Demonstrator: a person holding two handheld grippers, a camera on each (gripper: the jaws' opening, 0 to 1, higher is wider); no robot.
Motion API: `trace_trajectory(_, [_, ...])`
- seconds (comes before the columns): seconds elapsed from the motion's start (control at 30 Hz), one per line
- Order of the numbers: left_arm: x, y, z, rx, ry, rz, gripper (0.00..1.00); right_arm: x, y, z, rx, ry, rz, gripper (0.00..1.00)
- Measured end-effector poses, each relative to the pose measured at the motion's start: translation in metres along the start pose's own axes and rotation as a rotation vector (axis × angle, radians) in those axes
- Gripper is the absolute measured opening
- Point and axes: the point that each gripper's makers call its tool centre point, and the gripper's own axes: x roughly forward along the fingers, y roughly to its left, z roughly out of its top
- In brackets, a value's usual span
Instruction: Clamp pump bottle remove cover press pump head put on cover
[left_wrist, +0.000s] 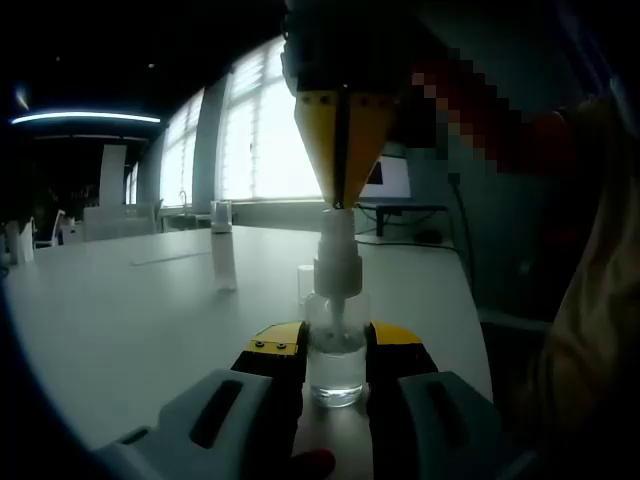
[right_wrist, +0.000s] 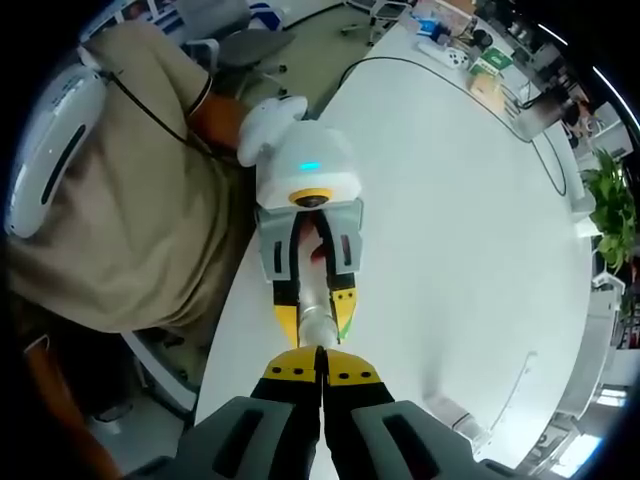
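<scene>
One clear pump bottle (left_wrist: 336, 365) stands upright on the white table (left_wrist: 120, 310), low in the left gripper view at about six o'clock from centre. The left gripper (left_wrist: 336, 345) is clamped on it, one yellow-tipped jaw pressed to each side of the bottle's body. The white pump head (left_wrist: 337, 262) rises at twelve o'clock from the bottle, and the right gripper (left_wrist: 340, 200) comes straight down onto its top with both jaws together into a single yellow point.

In the right gripper view the bottle (right_wrist: 318, 322) sits just beyond the right gripper (right_wrist: 321, 372) at twelve o'clock, with the left gripper (right_wrist: 314, 312) flanking it.

One small clear cover (left_wrist: 305, 283) rests on the table at about eleven o'clock from the bottle. One taller clear bottle (left_wrist: 222, 255) stands farther off at ten o'clock.
</scene>
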Motion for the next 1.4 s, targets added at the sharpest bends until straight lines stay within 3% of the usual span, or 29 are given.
trace_trajectory(1.4, [-0.0003, 0.0003, 0.0001, 0.002, 0.000, 0.001, 0.14, 0.0026, 0.0011, -0.0006, 0.012, -0.017, 0.004, 0.00])
